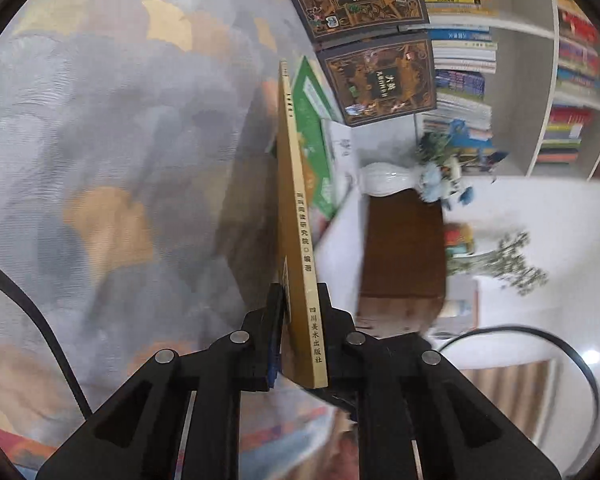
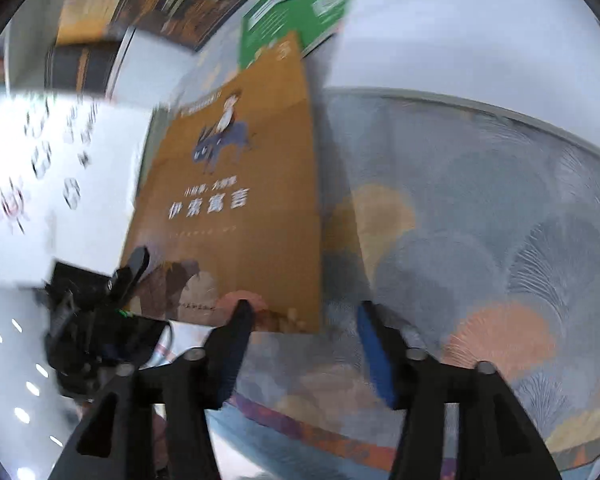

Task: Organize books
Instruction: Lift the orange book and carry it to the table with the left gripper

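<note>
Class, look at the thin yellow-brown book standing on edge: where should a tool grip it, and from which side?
Grip the yellow-brown book low at its spine end, coming edge-on so one pad meets each cover. It is thin and flat, so only the covers offer pad area. The left tool already clamps it there.

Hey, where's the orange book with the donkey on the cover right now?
The orange book is clamped edge-on in the left gripper, held up above the patterned rug, with a green book just behind it.
</note>
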`<state>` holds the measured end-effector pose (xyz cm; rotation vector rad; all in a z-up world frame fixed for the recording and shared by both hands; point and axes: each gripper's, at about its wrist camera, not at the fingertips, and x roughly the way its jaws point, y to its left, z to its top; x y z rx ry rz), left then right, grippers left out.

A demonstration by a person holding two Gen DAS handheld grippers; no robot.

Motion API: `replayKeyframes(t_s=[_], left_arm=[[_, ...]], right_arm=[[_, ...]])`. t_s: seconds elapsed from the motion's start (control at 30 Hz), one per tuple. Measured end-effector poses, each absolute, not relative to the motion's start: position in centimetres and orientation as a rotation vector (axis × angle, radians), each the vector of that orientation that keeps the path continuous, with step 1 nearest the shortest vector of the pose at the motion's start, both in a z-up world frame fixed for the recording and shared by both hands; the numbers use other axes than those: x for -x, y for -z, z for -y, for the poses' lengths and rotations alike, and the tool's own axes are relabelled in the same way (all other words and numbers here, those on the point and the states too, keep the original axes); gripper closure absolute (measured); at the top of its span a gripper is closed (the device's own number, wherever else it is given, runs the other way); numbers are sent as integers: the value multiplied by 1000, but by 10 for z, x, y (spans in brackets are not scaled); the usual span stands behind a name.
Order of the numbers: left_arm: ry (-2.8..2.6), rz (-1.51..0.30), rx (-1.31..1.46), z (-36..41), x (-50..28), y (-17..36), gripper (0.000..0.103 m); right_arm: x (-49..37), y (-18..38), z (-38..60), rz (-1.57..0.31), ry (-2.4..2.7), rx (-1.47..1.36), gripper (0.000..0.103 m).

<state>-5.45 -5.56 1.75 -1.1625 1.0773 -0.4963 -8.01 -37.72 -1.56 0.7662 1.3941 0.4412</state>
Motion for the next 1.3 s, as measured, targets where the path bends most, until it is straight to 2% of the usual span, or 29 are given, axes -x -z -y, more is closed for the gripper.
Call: replayKeyframes(t_s=[0.3,0.57,0.63,0.7,0.73,0.87,1.03,1.3], left_arm=[[501,-1133,1183,55,49,-28,92],[498,-1181,1268,43,51,-13,92],[501,-1193,1245,42,50,-12,92],[480,-1204,1179,40,48,-14,92],[470,-1219,1147,39,47,-14,92],[440,-1272,920,47,44,-22,92],[454,-1253,662,54,46,-42,92],[536,-1211,489,35,57,-61,92]], right_arm=[[72,30,381,-1401,-486,-940,45],[57,41,363,-1368,-535,-1100,46],[57,35,362,-1333,-540,-1106,63],[57,24,356,-1309,-534,-1042,75],[56,18,354,-1296,-530,-999,77],[57,-12,330,-1261,-481,-715,79],[68,-39,290,-1212,-460,-365,79],[100,-64,243,-1133,-458,-76,79]])
